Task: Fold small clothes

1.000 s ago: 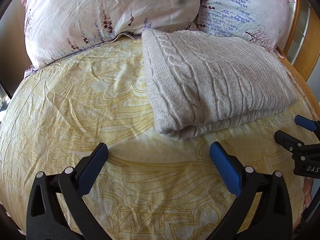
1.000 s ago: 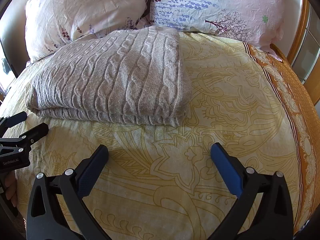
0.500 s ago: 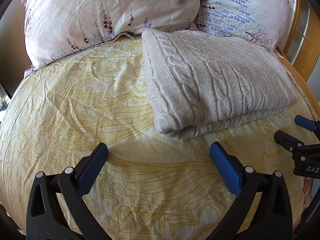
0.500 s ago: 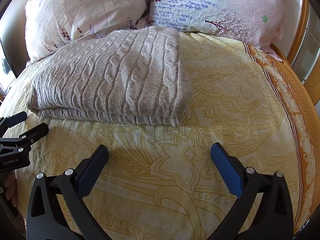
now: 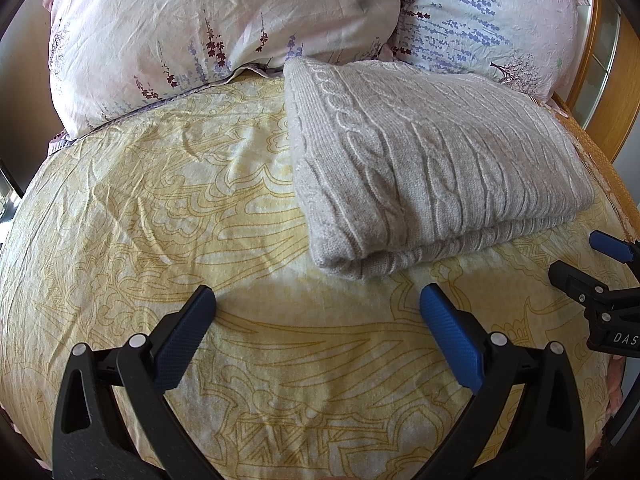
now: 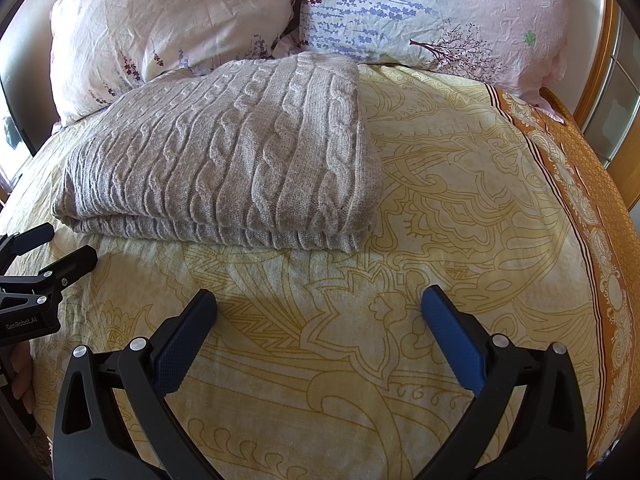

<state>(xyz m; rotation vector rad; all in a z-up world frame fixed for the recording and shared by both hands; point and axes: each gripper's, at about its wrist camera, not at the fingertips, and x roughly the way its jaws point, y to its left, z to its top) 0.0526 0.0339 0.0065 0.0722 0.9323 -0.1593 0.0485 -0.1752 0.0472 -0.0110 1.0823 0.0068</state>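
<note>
In the left wrist view, the left gripper (image 5: 316, 304) hangs with jaws wide and empty over the yellow bedspread (image 5: 160, 208). The folded grey sweater (image 5: 420, 172) lies at one o'clock, its doubled near edge just beyond the fingertips. Any further fold looks best begun at that edge, lifting both layers together.

In the right wrist view, the right gripper (image 6: 320, 308) is likewise spread wide, holding nothing. The sweater sits at eleven o'clock; open bedspread runs toward three o'clock, pillows (image 6: 420, 12) close twelve.
</note>
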